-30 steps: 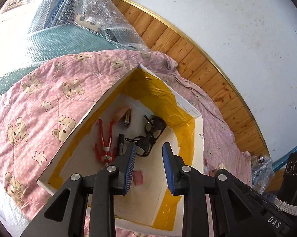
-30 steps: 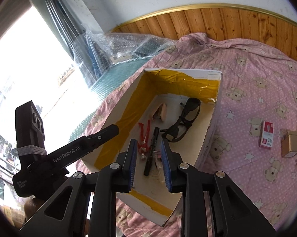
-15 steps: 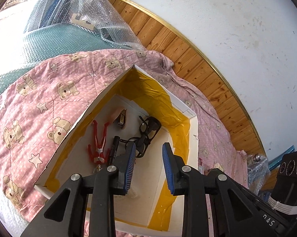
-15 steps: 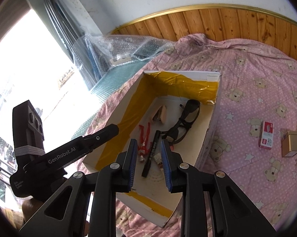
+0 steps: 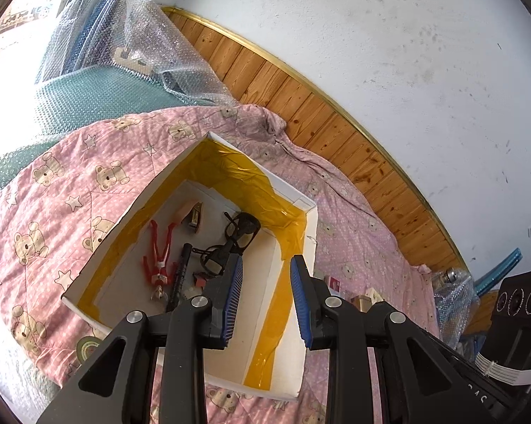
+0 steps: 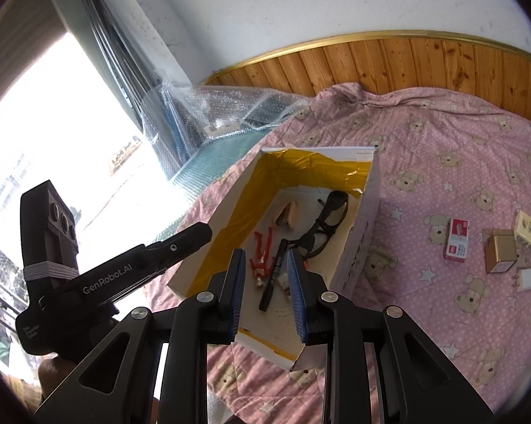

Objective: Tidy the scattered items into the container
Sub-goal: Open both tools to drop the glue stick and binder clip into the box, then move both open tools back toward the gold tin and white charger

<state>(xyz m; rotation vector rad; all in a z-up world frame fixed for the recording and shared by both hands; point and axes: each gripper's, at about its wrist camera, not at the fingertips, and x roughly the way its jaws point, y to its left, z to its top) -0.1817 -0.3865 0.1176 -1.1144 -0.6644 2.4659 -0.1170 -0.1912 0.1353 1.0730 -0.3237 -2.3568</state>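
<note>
Two blue-padded fingers of the left gripper (image 5: pixel 265 300) are standing apart and holding nothing, hovering over the near end of the white box (image 5: pixel 309 233) lined with yellow tape. In the left wrist view the box is lying on the pink bear-print quilt (image 5: pixel 71 190), its long axis running from the gripper toward the wood-panelled wall (image 5: pixel 336 130). Inside the box, a red figure (image 5: pixel 159 252) is lying lengthwise near the left wall, a black marker (image 5: pixel 180 275) is lying beside it along the same axis, black glasses (image 5: pixel 235 236) are sitting toward the far end, and a beige stapler (image 5: pixel 192 215) is resting near the far left corner.

In the right wrist view, the right gripper (image 6: pixel 265 293) is also hanging empty with its fingers parted, above the box (image 6: pixel 364 219). The marker (image 6: pixel 274 275) is pointing from the gripper toward the box's far end, with the red figure (image 6: pixel 260 251) to its left and the glasses (image 6: pixel 327 222) slanting along the right wall. The stapler (image 6: pixel 288 213) is lying near the far end. Outside the box, to its right on the quilt (image 6: pixel 442 141), a red-and-white packet (image 6: pixel 457 239), a brown carton (image 6: pixel 500 255), a cream packet (image 6: pixel 528 228) and a small white block (image 6: pixel 527 279) are lying scattered. The left gripper's black body (image 6: pixel 124 272) is reaching in left of the box.
</note>
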